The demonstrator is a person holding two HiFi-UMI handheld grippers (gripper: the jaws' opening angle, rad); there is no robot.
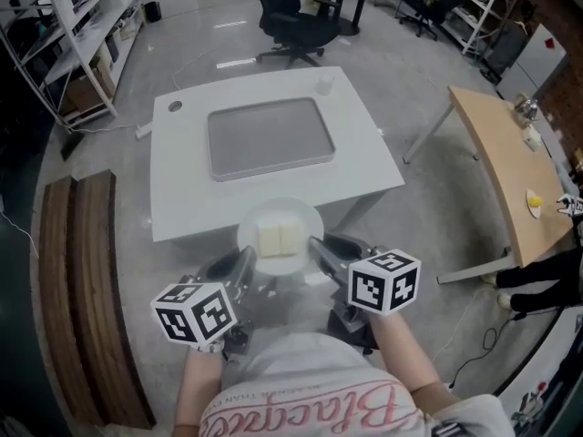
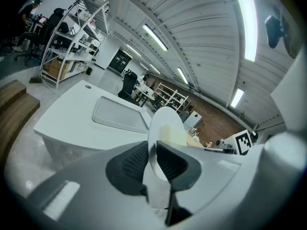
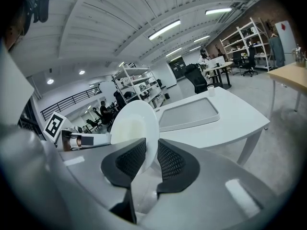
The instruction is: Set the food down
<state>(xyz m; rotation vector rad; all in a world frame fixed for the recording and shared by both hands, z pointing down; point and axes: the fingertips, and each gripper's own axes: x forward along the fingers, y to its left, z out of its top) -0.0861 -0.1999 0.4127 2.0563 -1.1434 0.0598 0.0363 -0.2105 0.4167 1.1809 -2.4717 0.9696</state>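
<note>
A round white plate (image 1: 301, 215) carries two pale yellow blocks of food (image 1: 279, 238) and hangs over the near edge of the white table (image 1: 182, 180). My left gripper (image 1: 248, 260) is shut on the plate's left rim and my right gripper (image 1: 319, 248) on its right rim. In the left gripper view the plate (image 2: 165, 119) stands edge-on between the black pads of the left gripper (image 2: 152, 159), with the food (image 2: 172, 134) on its right face. The right gripper view shows the plate (image 3: 139, 114) pinched by the right gripper (image 3: 151, 159), the food (image 3: 127, 128) on its left face.
A grey tray (image 1: 269, 137) lies in the middle of the table, with a small cup (image 1: 324, 85) at the far right corner. A wooden bench (image 1: 77, 280) runs along the left, an office chair (image 1: 291, 21) stands beyond, and a wooden table (image 1: 501, 171) stands right.
</note>
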